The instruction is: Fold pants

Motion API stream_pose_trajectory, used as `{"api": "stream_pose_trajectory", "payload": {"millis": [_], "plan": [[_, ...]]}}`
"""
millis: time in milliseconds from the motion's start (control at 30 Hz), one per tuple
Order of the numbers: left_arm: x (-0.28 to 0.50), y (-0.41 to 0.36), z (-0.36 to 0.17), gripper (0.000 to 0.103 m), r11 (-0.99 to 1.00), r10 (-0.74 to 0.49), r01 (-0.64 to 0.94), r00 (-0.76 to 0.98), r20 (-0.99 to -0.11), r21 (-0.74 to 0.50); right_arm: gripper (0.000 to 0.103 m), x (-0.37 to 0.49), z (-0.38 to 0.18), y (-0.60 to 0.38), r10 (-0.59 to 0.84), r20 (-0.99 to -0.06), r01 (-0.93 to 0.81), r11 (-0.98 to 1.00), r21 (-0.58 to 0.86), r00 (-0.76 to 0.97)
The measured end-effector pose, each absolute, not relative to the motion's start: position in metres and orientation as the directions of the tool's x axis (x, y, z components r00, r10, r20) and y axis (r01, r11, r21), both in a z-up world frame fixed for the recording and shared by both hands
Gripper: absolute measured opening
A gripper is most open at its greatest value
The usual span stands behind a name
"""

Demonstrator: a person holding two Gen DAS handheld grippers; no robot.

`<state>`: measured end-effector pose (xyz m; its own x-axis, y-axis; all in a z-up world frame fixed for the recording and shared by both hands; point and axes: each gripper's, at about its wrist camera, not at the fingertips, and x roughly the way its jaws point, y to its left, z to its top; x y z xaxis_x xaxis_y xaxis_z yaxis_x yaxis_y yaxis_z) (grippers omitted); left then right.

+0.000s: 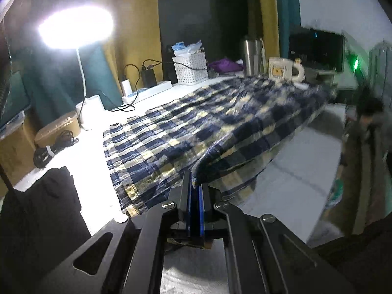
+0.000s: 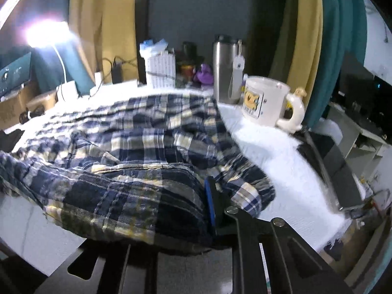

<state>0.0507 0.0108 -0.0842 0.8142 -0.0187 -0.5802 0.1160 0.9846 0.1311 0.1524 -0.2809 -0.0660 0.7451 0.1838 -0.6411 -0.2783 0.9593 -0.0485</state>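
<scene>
The plaid pants (image 1: 201, 122), navy, white and yellow checked, lie spread over the white table (image 1: 289, 183). My left gripper (image 1: 195, 183) is shut on a raised edge of the pants at their near side, lifting the cloth into a ridge. In the right wrist view the pants (image 2: 117, 152) bunch up in folds. My right gripper (image 2: 208, 191) is shut on a thick fold of the pants; cloth drapes over its left finger and hides it, only the blue-padded right finger (image 2: 210, 203) shows.
A white mug (image 2: 267, 103) and a steel tumbler (image 2: 225, 68) stand at the table's far right. A white basket (image 1: 191, 68), chargers with cables (image 1: 147, 76) and a bright lamp (image 1: 76, 27) line the back. A black cloth (image 1: 41, 205) lies near left.
</scene>
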Motion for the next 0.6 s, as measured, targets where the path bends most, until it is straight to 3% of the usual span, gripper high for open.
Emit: {"api": "stream_pose_trajectory", "payload": {"millis": [100, 600], "plan": [[0.05, 0.009, -0.081, 0.003, 0.984, -0.017, 0.115, 0.82, -0.571, 0.136, 0.016, 0.148, -0.051, -0.278, 0.16, -0.618, -0.269, 0.959, -0.086, 0.77], [-0.004, 0.013, 0.033, 0.003, 0.99, -0.122, 0.141, 0.931, -0.345, 0.03, 0.015, 0.118, 0.008, -0.286, 0.164, -0.518, -0.256, 0.96, -0.11, 0.839]]}}
